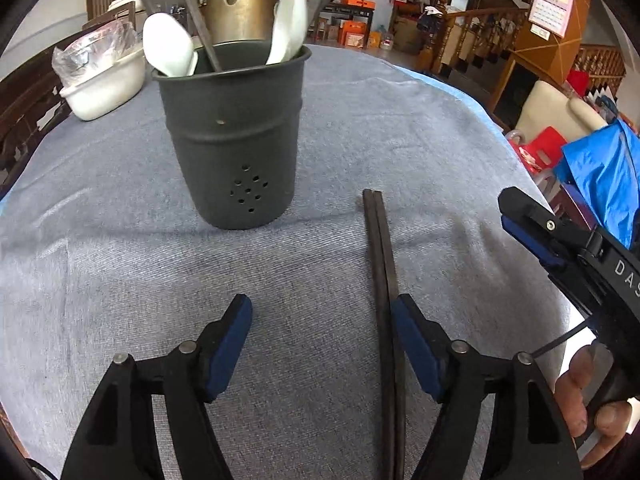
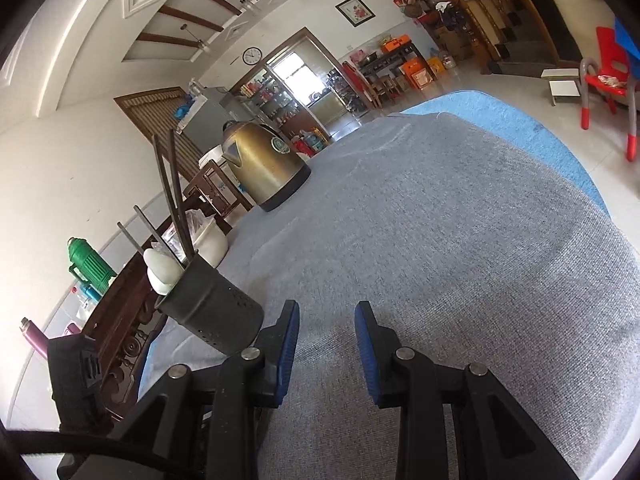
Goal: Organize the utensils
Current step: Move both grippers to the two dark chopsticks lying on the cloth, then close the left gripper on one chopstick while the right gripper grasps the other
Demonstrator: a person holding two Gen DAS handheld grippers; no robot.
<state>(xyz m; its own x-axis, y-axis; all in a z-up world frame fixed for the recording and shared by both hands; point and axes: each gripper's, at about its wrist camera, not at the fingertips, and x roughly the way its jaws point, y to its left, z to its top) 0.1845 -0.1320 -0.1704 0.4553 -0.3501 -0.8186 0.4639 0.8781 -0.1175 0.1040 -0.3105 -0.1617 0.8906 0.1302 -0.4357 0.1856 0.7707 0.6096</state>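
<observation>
A dark grey utensil cup (image 1: 236,140) stands on the grey cloth, holding white spoons (image 1: 166,46) and dark chopsticks (image 1: 200,20). A pair of dark chopsticks (image 1: 380,248) lies flat on the cloth to the cup's right, its near end running along the inside of my left gripper's right finger. My left gripper (image 1: 322,312) is open and low over the cloth. My right gripper (image 2: 327,316) is open and empty above the cloth; it also shows in the left wrist view (image 1: 532,224) at the right edge. The cup (image 2: 216,312) lies to its left.
A brass kettle (image 2: 264,164) stands at the far side of the table. A white container with plastic wrap (image 1: 100,80) sits at the far left. The grey cloth (image 1: 400,128) covers a round table with a blue edge (image 2: 520,120). Chairs and furniture stand beyond.
</observation>
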